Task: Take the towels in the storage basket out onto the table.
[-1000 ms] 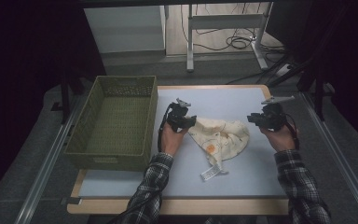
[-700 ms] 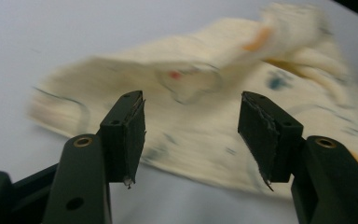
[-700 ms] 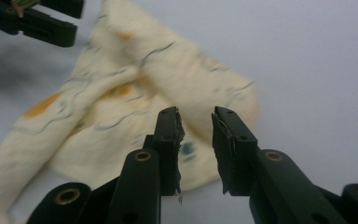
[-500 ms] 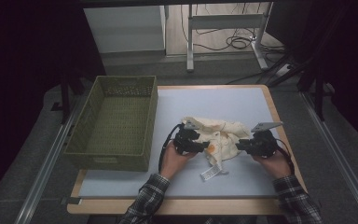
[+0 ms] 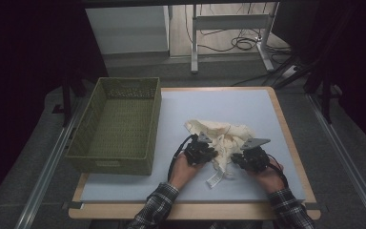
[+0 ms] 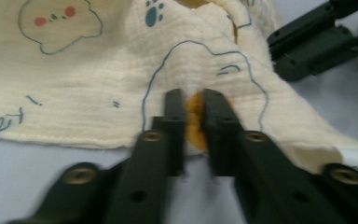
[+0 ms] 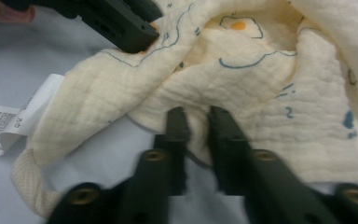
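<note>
Pinching the cloth's (image 5: 221,138) near hem, each hand-held gripper (image 6: 193,109) (image 7: 196,122) has just closed, seemingly gripping fabric, basket (image 5: 116,125) well apart.

The printed cloth (image 6: 98,93) runs off the top and left edges of the left gripper view, so its drawings are cut short. In the right gripper view it runs past the top and right edges. A fold of cloth is hidden between the left gripper (image 6: 195,100) jaws. The white care label (image 7: 9,121) carries print too small to read and is cut by the left edge. In the high view, both sleeves (image 5: 155,210) leave the bottom edge.
</note>
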`<action>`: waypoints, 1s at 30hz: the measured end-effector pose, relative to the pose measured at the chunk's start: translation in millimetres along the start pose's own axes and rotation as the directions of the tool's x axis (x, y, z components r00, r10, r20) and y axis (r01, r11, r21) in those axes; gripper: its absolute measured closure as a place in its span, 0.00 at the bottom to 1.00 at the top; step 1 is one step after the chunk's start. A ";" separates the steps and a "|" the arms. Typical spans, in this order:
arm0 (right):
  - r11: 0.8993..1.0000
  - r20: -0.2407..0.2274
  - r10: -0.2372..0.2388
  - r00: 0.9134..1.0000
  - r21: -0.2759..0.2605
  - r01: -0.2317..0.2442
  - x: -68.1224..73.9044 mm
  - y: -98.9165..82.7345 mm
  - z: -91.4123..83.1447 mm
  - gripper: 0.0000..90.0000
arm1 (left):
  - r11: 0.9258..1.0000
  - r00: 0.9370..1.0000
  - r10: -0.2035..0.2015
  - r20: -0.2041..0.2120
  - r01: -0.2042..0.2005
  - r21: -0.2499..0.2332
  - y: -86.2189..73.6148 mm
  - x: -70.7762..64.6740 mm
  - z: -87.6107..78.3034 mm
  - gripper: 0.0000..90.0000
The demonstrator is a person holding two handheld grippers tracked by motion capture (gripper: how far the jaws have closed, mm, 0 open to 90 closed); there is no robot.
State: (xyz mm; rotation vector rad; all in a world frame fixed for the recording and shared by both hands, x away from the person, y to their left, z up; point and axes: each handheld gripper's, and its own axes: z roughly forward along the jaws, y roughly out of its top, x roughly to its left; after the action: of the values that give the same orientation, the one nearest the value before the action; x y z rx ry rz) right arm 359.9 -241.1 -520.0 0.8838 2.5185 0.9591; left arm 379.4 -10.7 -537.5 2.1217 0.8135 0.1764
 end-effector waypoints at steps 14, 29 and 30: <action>0.998 0.069 0.064 0.996 -0.001 -0.064 -23.9 -18.0 -35.7 0.99 | 0.999 0.998 -0.015 -0.069 0.013 -0.031 -6.5 9.9 -28.7 0.98; 0.986 0.083 0.164 0.983 -0.035 -0.161 -49.7 -41.6 -75.6 0.85 | 0.995 0.989 -0.072 -0.128 0.063 -0.075 -20.5 16.8 -58.9 0.69; 0.987 0.064 0.158 0.985 -0.035 -0.156 -45.5 -41.2 -76.3 0.85 | 0.996 0.993 -0.064 -0.100 0.057 -0.075 -22.1 12.7 -61.3 0.68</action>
State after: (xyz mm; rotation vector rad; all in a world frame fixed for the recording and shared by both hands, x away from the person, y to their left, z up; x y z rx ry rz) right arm 340.4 -332.1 -489.5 1.1008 2.4011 0.9936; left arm 354.7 47.3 -516.8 2.0314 0.9170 0.2808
